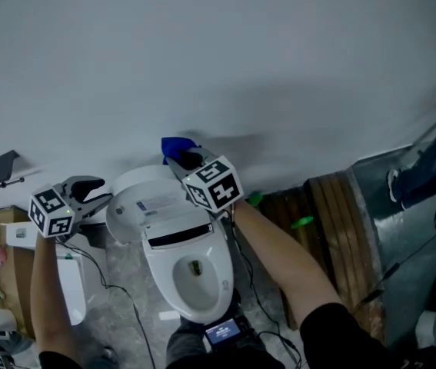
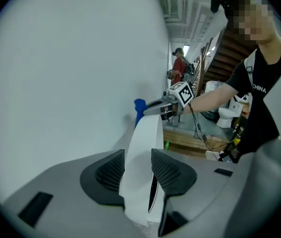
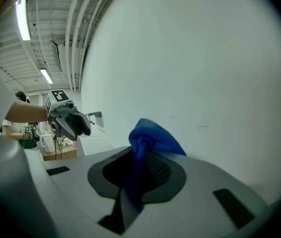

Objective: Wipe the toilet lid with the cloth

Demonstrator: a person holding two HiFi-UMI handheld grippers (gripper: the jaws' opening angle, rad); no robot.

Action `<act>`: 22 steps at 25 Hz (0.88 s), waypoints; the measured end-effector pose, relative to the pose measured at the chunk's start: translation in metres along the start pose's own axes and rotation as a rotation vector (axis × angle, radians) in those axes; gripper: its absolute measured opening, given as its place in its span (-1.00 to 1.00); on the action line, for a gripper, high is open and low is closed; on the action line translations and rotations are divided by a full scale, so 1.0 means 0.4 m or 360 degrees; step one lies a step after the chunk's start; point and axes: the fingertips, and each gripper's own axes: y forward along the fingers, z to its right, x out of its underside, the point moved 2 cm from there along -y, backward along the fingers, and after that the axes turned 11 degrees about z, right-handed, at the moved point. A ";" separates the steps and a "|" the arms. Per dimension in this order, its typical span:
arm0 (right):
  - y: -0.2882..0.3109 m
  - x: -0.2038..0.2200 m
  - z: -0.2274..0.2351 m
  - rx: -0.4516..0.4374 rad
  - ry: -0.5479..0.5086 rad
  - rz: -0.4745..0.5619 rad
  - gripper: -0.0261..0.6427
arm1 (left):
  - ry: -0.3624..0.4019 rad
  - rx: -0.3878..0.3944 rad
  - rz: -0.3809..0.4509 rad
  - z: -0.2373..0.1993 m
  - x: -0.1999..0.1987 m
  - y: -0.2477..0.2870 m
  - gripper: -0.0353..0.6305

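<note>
Toilet lid (image 1: 152, 204): raised and leaning back toward the wall (image 1: 218, 52), above the open bowl (image 1: 194, 287).
Cloth (image 3: 152, 139): blue and bunched. It sat at the right end of the lid's top edge, close to the wall. I could not tell whether it touched the lid.
Right gripper (image 1: 179, 158): my fingers (image 3: 157, 168) were closed on the cloth, which ran down between them and bulged out above the tips toward the wall.
Left gripper (image 1: 104, 193): positioned at the left edge of the lid. My fingers (image 2: 111, 173) stood partly apart, not clamped. The lid's white edge rose through the gap between them, and a dark slit showed beside the right-hand finger.
Relative position: the two grippers were at opposite sides of the lid, each visible in the other's view.
Surroundings: wooden planks (image 1: 329, 206) lay on the floor to the right of the toilet, and a cardboard box (image 1: 10, 260) stood to its left.
</note>
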 end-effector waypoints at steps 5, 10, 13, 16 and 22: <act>-0.054 0.006 -0.040 -0.0037 -0.0001 0.0033 -0.75 | 0.0132 0.0102 -0.0200 0.104 0.005 -0.004 -0.32; -0.107 0.019 -0.093 -0.0066 -0.0024 0.0059 -0.75 | 0.0216 -0.0027 -0.0272 0.147 0.048 0.007 -0.24; -0.144 0.028 -0.124 -0.0100 -0.0032 0.0064 -0.75 | 0.0174 -0.0005 -0.0231 0.198 0.069 0.016 -0.24; -0.192 0.046 -0.160 -0.0125 -0.0042 0.0050 -0.75 | 0.0245 -0.0011 -0.0185 0.257 0.093 0.020 -0.24; -0.281 0.094 -0.249 -0.0135 -0.0064 -0.0007 -0.75 | 0.0414 -0.0019 -0.0145 0.382 0.138 -0.009 -0.23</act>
